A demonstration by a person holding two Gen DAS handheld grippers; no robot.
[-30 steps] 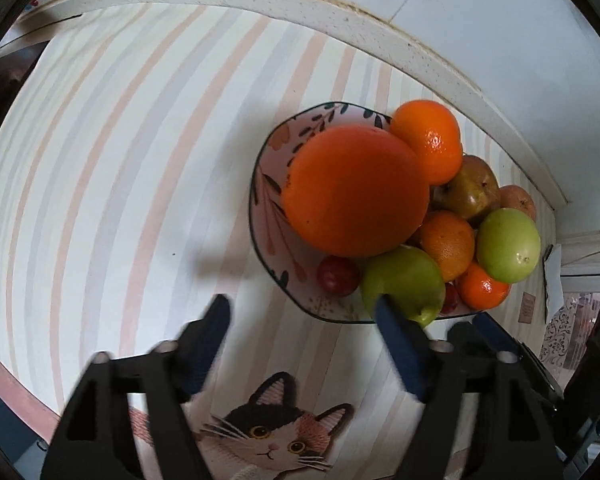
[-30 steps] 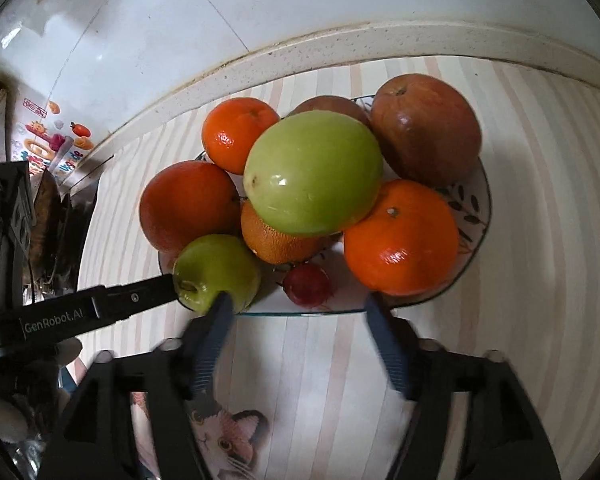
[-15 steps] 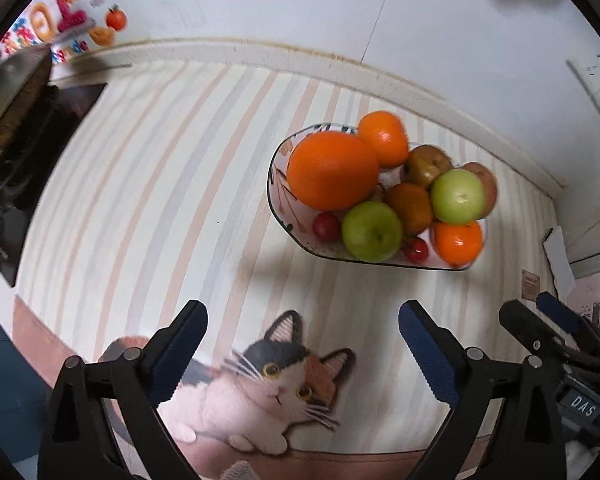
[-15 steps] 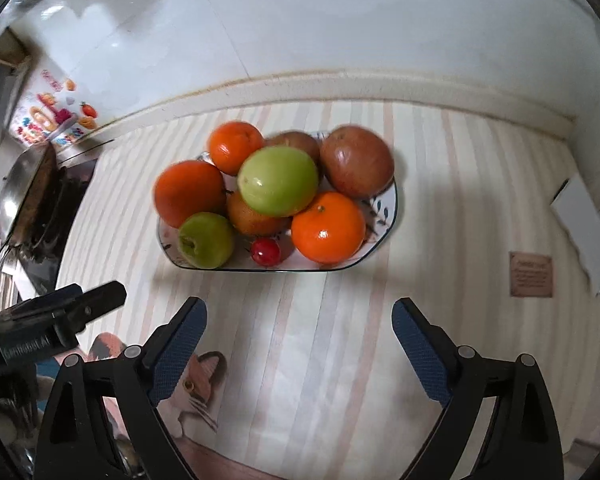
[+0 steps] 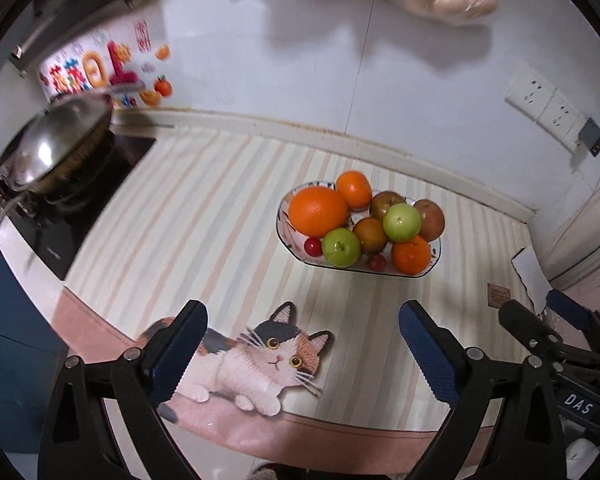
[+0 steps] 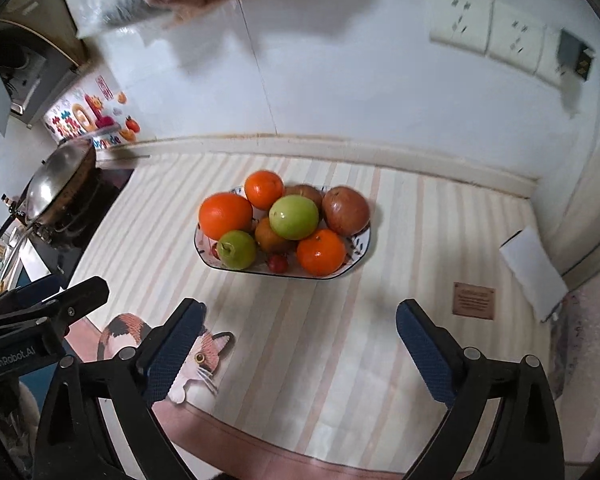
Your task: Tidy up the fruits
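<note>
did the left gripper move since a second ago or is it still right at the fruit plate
Yes. The left gripper has pulled up and back from the fruit plate, which now looks smaller and farther off. Its jaws have just been opening, with nothing between them.

Our right tongs [image 6: 300,344] hang wide apart, having just been opening with nothing between them, above the striped worktop [image 6: 400,240]; the piled fruit plate [image 6: 360,250] sits well beyond.
</note>
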